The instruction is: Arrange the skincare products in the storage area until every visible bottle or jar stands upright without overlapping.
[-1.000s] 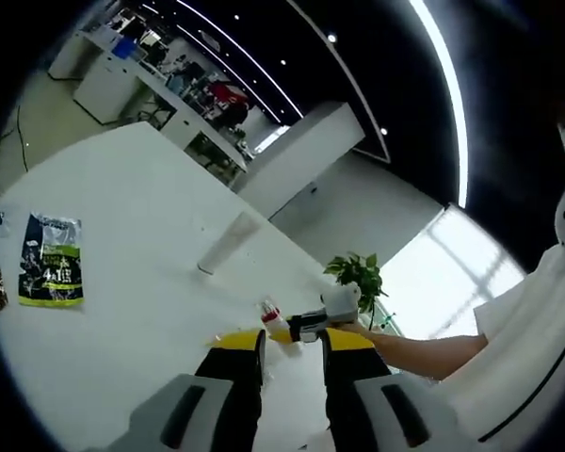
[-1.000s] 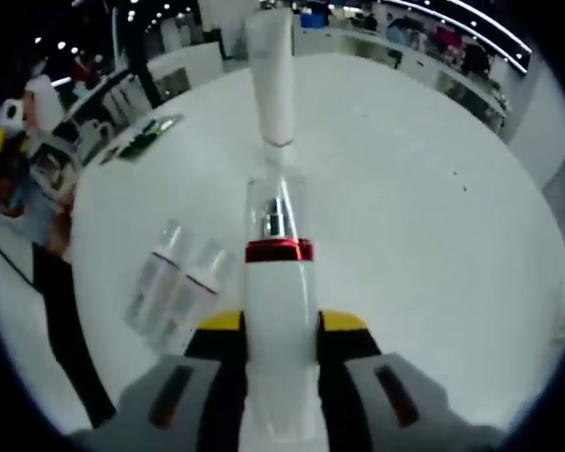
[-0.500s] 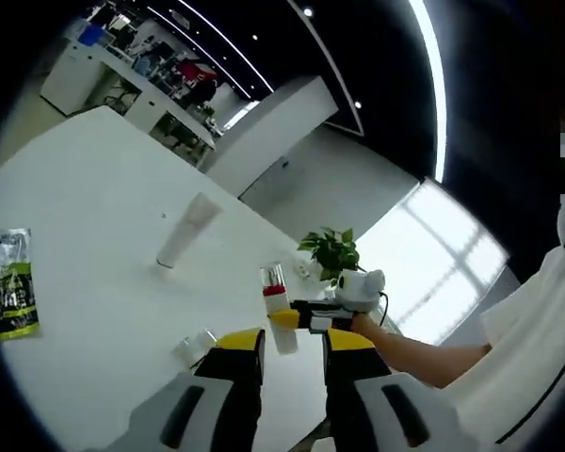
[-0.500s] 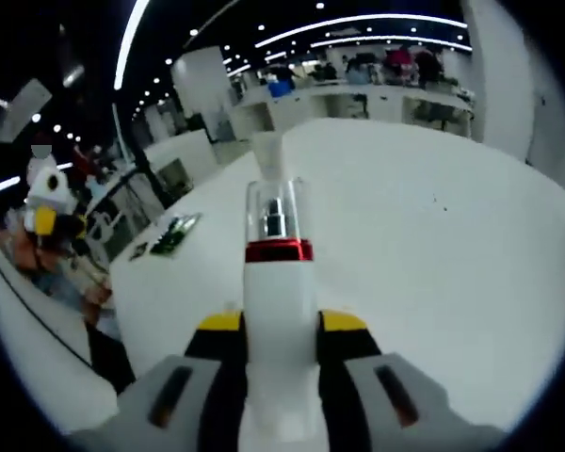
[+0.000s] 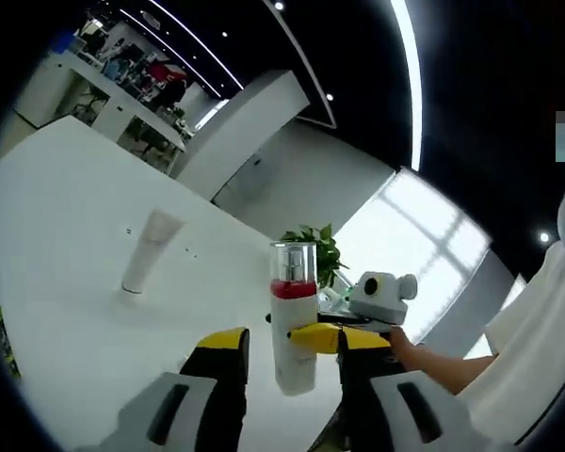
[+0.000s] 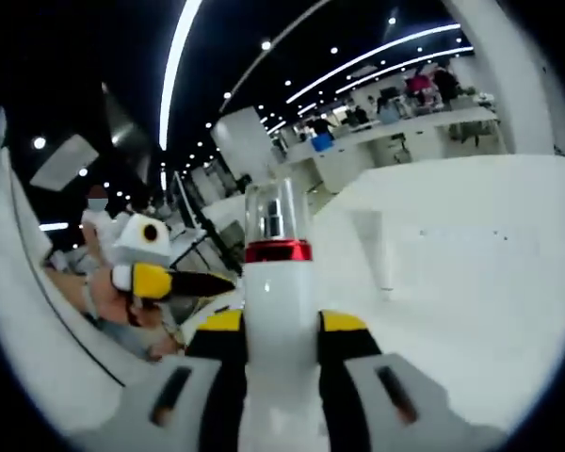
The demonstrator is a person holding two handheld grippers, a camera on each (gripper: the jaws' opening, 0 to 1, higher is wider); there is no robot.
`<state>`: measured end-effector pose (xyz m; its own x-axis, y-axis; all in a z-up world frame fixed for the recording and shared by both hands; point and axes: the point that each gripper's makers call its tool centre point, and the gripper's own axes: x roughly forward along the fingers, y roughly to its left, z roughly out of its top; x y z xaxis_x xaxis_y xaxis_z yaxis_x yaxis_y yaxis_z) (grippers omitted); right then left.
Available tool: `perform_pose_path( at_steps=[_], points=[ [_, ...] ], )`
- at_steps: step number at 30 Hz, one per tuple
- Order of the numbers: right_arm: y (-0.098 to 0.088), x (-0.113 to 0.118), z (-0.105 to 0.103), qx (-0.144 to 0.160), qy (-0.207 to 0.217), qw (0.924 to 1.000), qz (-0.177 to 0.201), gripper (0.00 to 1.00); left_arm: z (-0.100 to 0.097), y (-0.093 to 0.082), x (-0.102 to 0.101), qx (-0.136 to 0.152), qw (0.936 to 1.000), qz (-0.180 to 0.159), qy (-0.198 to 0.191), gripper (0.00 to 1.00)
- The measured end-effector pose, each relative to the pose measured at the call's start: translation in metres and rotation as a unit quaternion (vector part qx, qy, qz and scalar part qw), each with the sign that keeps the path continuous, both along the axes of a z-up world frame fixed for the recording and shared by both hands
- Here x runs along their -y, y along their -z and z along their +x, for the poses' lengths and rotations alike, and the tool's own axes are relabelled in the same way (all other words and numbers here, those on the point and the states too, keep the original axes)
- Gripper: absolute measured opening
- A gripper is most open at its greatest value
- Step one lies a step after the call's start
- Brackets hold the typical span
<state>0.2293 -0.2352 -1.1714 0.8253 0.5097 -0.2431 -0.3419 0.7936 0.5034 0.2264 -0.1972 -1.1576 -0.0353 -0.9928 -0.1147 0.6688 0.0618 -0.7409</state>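
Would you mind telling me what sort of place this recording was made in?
Most likely a large open-plan office or lab hall. Long strip lights run across a dark ceiling, rows of white desks with people stand in the background, and the work happens on a big white table near a potted plant.

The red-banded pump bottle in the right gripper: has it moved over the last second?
Yes. In the left gripper view the red-banded pump bottle, clamped in the right gripper, has been raised off the white table and turned upright, judged against the white tube.
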Motion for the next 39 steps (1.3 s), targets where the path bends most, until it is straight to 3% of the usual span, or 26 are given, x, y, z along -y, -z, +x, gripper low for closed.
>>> perform_pose_path(
  at_steps=[6,12,16,21,24,28,39],
  points=[
    [-0.016,-0.026,0.003,0.031,-0.037,0.9988,0.012,0.26,0.001,-0.006,0.001,0.008,0.9998,-0.013,0.011,0.47],
    [-0.024,-0.049,0.000,0.038,-0.071,0.9961,0.035,0.26,-0.001,-0.030,0.001,0.007,0.9968,-0.071,0.037,0.48],
    [-0.035,-0.066,-0.002,0.050,-0.102,0.9918,0.058,0.26,-0.002,-0.036,0.000,0.020,0.9953,-0.082,0.048,0.49],
    [-0.042,-0.079,-0.004,0.051,-0.128,0.9879,0.072,0.26,-0.005,-0.046,-0.002,0.014,0.9917,-0.109,0.067,0.49],
    [-0.044,-0.083,-0.007,0.053,-0.141,0.9855,0.077,0.26,-0.004,-0.048,-0.002,0.031,0.9899,-0.118,0.071,0.44],
    [-0.046,-0.086,-0.008,0.052,-0.152,0.9829,0.090,0.26,-0.008,-0.059,-0.001,0.015,0.9856,-0.144,0.088,0.36],
    [-0.062,-0.090,-0.005,0.067,-0.161,0.9745,0.141,0.27,-0.010,-0.073,0.002,0.026,0.9783,-0.173,0.111,0.35]
  ],
)
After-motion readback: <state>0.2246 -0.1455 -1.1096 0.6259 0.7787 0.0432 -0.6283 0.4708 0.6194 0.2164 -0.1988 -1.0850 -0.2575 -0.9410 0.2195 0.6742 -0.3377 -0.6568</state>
